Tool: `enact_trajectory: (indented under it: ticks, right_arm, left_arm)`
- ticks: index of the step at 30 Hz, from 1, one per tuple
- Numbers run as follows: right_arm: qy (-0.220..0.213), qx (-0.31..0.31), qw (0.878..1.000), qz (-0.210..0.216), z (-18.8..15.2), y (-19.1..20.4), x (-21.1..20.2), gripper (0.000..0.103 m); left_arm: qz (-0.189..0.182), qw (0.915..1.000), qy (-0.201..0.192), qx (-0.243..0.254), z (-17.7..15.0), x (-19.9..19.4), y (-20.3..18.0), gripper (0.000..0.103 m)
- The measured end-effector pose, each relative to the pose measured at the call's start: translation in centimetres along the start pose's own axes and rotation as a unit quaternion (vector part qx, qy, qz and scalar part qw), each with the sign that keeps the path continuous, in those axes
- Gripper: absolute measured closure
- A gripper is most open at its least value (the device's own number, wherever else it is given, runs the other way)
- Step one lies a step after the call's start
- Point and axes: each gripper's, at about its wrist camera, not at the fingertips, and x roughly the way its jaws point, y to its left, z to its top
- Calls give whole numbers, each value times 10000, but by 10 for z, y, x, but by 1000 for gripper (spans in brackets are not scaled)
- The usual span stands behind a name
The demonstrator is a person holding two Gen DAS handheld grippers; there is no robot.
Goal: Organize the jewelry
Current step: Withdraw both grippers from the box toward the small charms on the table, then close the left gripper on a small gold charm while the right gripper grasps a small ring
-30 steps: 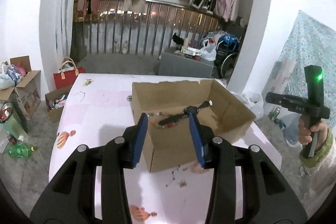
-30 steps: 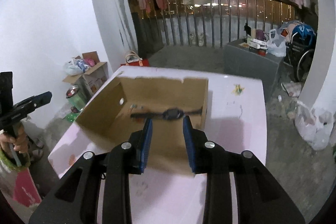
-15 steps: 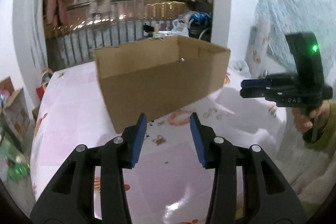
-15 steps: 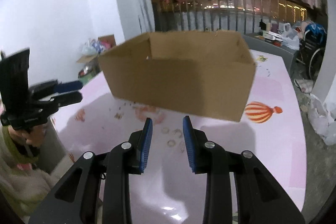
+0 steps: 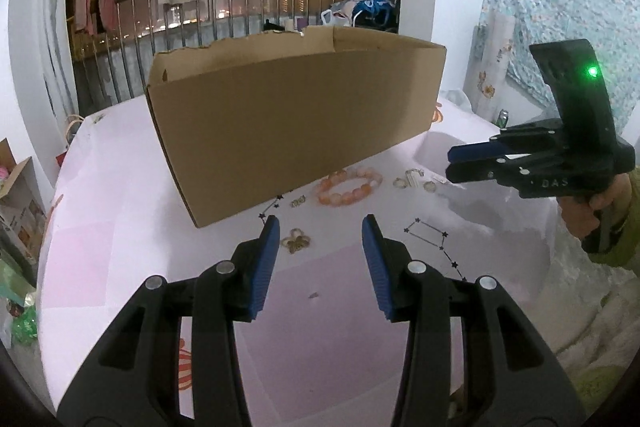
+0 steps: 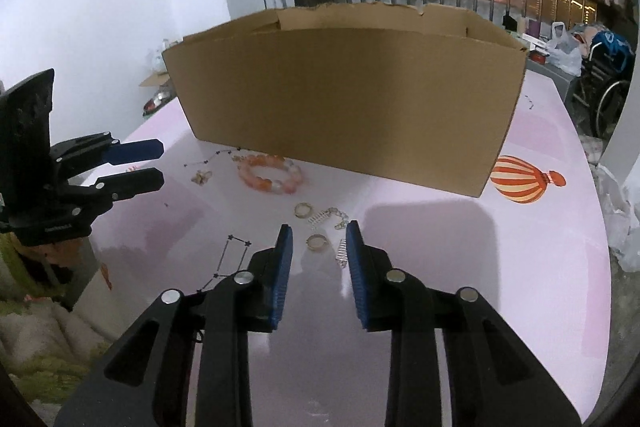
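Observation:
Loose jewelry lies on the pink table in front of a brown cardboard box, whose inside is hidden. My left gripper hovers open over the table; a gold clover charm lies by its left fingertip and a pink bead bracelet just beyond. My right gripper has its jaws closing, low over the table. A gold ring lies in the gap between its tips, untouched by the pads. A small spring rests by the right fingertip.
A black star-link necklace lies between the two grippers. Another ring and a short chain sit ahead of the right gripper. The table's edge runs at the right, with floor clutter beyond.
Both grippers have dropped from above the box to just over the table in front of it. The box's inside has gone out of sight. The right jaws have narrowed a little.

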Motion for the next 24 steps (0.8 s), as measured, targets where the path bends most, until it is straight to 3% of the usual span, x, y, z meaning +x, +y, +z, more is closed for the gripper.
enact_trajectory:
  ticks: [10,21,24]
  right_arm:
    - [47,22,10000,41,-2,-2,-2,86]
    - [12,206,9997,123,2,-4,3,86]
    - [-1,268,9995,146,2,-4,5,86]
  left_arm:
    - [-53,9998,170,92,-11,-2,-5,67]
    - [258,9987,427,67,2,25,2,73]
    - [324,9975,621,57,2,36,3,78]
